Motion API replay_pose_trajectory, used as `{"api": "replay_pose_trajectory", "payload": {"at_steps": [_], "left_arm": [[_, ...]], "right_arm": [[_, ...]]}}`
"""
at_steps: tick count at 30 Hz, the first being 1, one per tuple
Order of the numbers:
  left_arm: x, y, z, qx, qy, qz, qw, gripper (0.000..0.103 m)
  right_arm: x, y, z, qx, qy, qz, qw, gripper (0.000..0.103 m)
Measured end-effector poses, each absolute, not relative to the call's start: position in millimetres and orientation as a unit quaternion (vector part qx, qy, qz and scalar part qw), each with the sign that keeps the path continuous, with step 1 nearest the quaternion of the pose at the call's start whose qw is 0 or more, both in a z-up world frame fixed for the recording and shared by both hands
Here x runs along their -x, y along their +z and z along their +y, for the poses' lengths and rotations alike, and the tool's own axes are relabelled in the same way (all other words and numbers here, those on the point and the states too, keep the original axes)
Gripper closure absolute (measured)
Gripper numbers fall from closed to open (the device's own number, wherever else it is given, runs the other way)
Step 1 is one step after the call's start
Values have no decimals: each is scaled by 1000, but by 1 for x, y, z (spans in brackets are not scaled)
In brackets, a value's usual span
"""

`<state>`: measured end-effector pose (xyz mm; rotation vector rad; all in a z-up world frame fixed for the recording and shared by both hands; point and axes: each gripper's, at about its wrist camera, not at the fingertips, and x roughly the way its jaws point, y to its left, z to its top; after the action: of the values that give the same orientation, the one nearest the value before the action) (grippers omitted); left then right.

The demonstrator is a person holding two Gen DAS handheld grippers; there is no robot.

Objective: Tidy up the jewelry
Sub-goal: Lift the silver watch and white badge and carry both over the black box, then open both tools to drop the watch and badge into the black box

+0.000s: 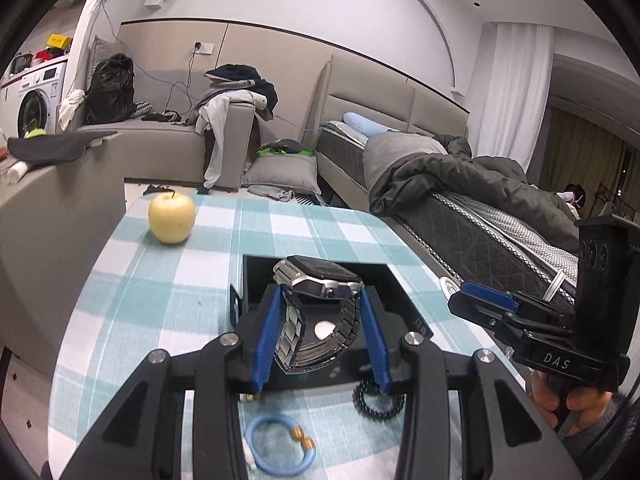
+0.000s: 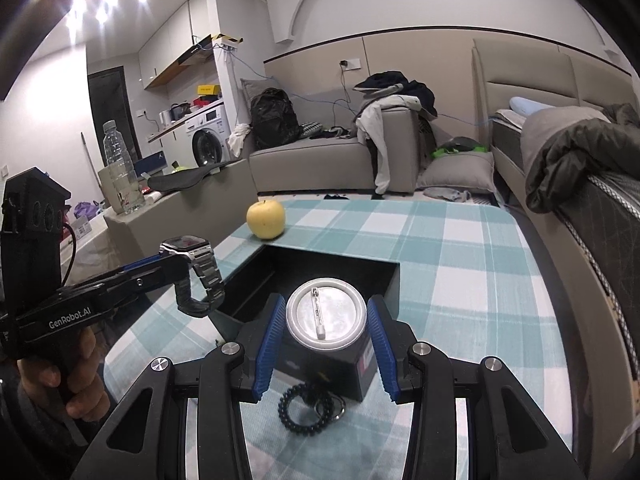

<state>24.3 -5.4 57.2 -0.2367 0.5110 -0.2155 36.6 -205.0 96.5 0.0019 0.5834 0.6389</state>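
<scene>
My left gripper [image 1: 320,300] is shut on a steel wristwatch [image 1: 318,276] and holds it above the open black jewelry box [image 1: 256,268]. The watch also shows in the right wrist view [image 2: 188,248], left of the box [image 2: 332,260]. My right gripper [image 2: 327,312] is shut on a round white pin badge [image 2: 327,314], pin side up, held over the box's near end. A black bead bracelet [image 2: 306,408] and a blue ring bangle with gold beads [image 1: 280,444] lie on the checked tablecloth in front of the box.
A yellow apple [image 1: 171,218] sits at the far left of the teal checked table [image 1: 320,224]. A bed [image 1: 480,208] runs along the right edge. A grey sofa [image 1: 160,140] stands behind. A water bottle [image 2: 118,164] stands on a ledge at left.
</scene>
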Motion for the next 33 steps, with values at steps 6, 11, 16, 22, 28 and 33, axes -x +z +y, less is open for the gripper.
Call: {"api": "replay_pose_trajectory", "payload": {"at_steps": [6, 11, 16, 22, 28, 33], "left_arm": [[-42, 61, -6, 105, -100, 247, 958, 70], [-56, 47, -5, 105, -98, 257, 956, 70], [-64, 34, -3, 113, -92, 272, 951, 70], [-66, 29, -7, 100, -82, 283, 950, 70], [-66, 25, -15, 80, -79, 288, 951, 70], [-67, 18, -16, 76, -77, 302, 947, 70]], "right_arm": [[-58, 102, -194, 16, 319, 282, 905, 62], [-77, 87, -182, 20, 315, 293, 903, 62], [-85, 67, -177, 8, 312, 317, 896, 62], [-87, 57, -172, 13, 311, 331, 891, 62], [-82, 55, -161, 43, 309, 327, 892, 62], [-81, 50, -156, 60, 311, 330, 889, 62]]}}
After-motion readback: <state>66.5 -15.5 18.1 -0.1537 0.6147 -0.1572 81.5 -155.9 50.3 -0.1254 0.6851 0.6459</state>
